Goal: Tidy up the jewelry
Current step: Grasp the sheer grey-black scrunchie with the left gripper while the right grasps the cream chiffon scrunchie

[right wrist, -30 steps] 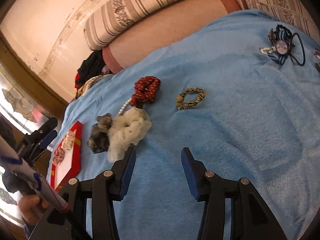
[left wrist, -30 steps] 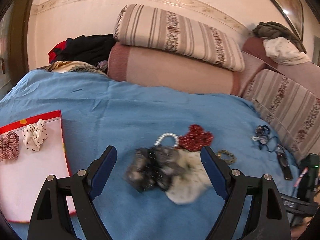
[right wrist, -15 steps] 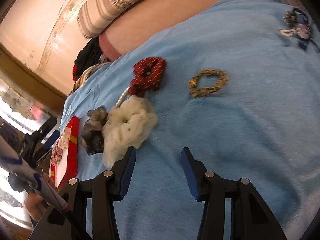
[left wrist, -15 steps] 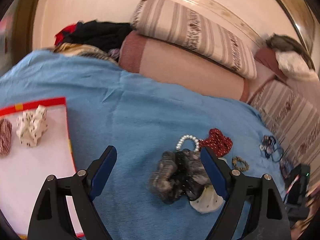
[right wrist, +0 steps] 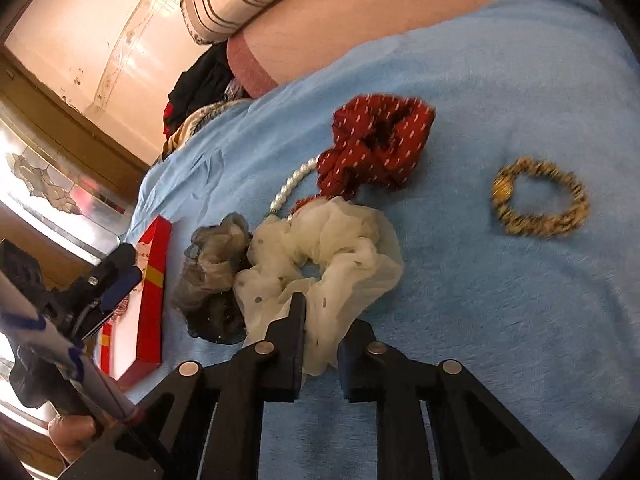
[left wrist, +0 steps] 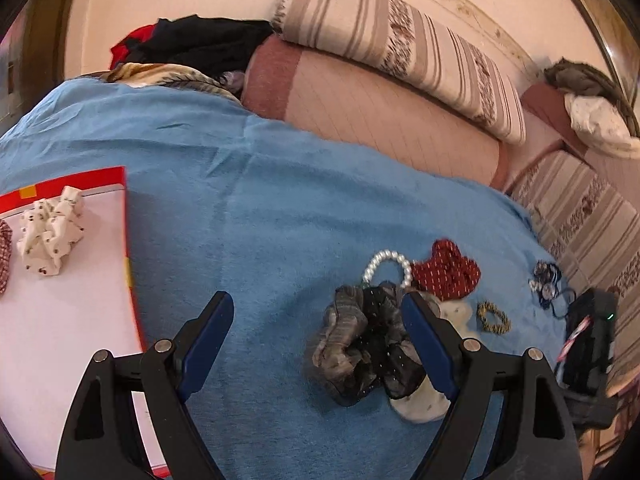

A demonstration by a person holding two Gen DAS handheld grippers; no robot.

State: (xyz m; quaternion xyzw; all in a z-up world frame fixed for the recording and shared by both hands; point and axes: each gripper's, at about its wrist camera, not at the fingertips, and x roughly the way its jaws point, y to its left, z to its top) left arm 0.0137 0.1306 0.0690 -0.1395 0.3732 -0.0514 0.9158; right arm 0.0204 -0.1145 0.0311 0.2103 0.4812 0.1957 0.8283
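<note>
Jaws on your right gripper (right wrist: 322,340) have just been closing and now pinch the near edge of the cream scrunchie (right wrist: 320,248), its sheer fabric caught between the pads. Your left gripper (left wrist: 316,340) is spread wide and holds nothing; the grey-black scrunchie (left wrist: 360,344) lies on the blanket between its fingers, close to the right one.

Both scrunchies sit in one tangle on the blue blanket (left wrist: 260,208), the cream one touching the grey-black one, with a pearl bracelet (left wrist: 386,266) and a red dotted scrunchie (left wrist: 448,270) right behind them. Pulling the cream one free may drag its neighbours along.

Sorting looks barely begun, judging by the layout. In the red-rimmed box (left wrist: 72,320) to your left lie a white spotted scrunchie (left wrist: 50,236) and the edge of a red checked one (left wrist: 4,256). Left to move: the tangle, a gold beaded bracelet (right wrist: 540,202) lying apart, and a dark cluster of bands (left wrist: 546,284) further right.

Striped cushions (left wrist: 400,48) and a pile of clothes (left wrist: 200,44) line the far edge, well clear.
</note>
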